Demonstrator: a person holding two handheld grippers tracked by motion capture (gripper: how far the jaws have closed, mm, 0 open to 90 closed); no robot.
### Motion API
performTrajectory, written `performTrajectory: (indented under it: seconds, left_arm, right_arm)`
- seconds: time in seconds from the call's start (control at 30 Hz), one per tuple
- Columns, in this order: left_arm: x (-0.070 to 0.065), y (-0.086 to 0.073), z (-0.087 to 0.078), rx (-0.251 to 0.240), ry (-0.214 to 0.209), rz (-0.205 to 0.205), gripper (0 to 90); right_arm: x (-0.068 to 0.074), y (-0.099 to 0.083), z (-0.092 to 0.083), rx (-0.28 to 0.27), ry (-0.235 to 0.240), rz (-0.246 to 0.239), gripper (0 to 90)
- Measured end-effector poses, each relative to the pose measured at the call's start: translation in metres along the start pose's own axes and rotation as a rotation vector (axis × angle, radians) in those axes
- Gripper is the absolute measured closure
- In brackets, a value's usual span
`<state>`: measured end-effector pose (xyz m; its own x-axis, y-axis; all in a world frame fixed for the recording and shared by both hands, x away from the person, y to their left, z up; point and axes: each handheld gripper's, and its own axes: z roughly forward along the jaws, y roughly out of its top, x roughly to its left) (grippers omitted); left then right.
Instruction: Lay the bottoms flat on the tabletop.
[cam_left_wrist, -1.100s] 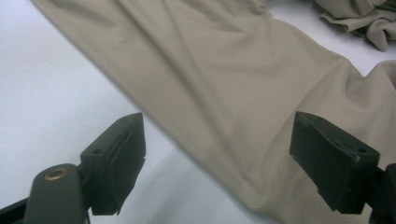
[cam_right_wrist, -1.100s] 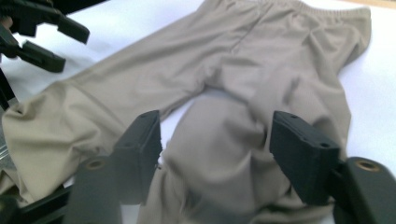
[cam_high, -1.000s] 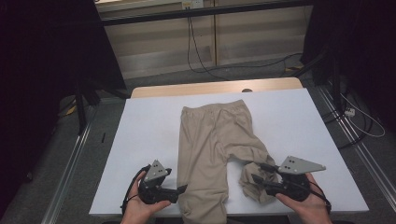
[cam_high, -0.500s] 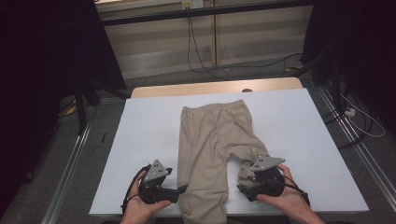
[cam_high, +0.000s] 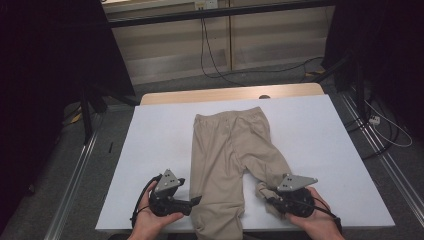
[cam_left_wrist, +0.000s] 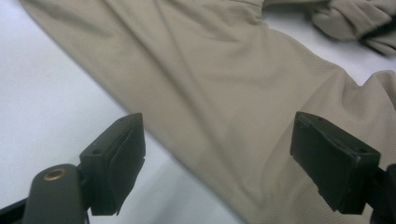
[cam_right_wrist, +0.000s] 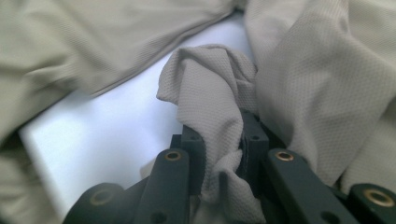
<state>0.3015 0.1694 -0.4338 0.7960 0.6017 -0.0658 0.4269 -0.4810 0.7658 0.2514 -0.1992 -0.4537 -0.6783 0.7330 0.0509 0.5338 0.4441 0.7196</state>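
Observation:
Beige trousers (cam_high: 227, 145) lie flat on the white table (cam_high: 160, 140), waistband at the far side and legs toward me. The right leg's end is crumpled into a bunch (cam_right_wrist: 210, 93). My right gripper (cam_high: 265, 196) sits at that bunch; its jaws have just been closing and now pinch a fold of the cloth, as the right gripper view (cam_right_wrist: 222, 144) shows. My left gripper (cam_high: 195, 201) rests beside the outer edge of the left leg (cam_left_wrist: 210, 74). Its jaws stand wide open (cam_left_wrist: 219, 163), over the cloth's edge without pressing it.
The table's front edge runs just under both hands. A wooden strip (cam_high: 230, 93) borders the far side. Metal rails (cam_high: 75, 190) flank the table on the floor, and cables (cam_high: 380, 125) trail at the right. Dark curtains hang at both sides.
My right gripper has dropped and shifted left onto the crumpled leg end, opened wide midway, then shut on the cloth. The left gripper has kept still.

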Motion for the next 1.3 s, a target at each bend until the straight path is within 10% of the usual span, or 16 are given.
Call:
performTrajectory:
  seconds: [0.4,0.57,0.73,0.9,1.07,1.2,1.3]
  left_arm:
    - [-0.001,0.002,0.003,0.007,-0.013,0.007,18.4]
    - [-0.001,0.002,0.004,0.013,-0.013,0.006,18.4]
    - [-0.001,0.002,0.004,0.012,-0.013,0.007,18.4]
    - [-0.001,0.002,0.004,0.01,-0.015,0.006,18.4]
    - [0.0,0.002,0.003,0.008,-0.014,0.004,18.4]
    - [0.0,0.002,0.003,0.008,-0.009,0.008,18.4]
    - [-0.001,0.002,0.003,0.008,-0.012,0.01,18.4]
  right_arm:
    - [0.044,-0.028,-0.034,0.021,0.113,-0.008,74.5]
    - [0.045,-0.026,-0.043,-0.029,0.124,0.006,42.6]
    - [0.029,-0.011,-0.052,-0.131,0.124,0.047,31.7]
    - [0.007,0.005,-0.049,-0.167,0.036,0.061,38.7]
    - [-0.02,0.002,-0.014,-0.046,-0.035,0.096,36.4]
    - [-0.026,0.008,-0.003,-0.045,-0.044,0.082,81.9]
    - [-0.037,0.024,0.0,-0.087,-0.084,0.085,87.1]
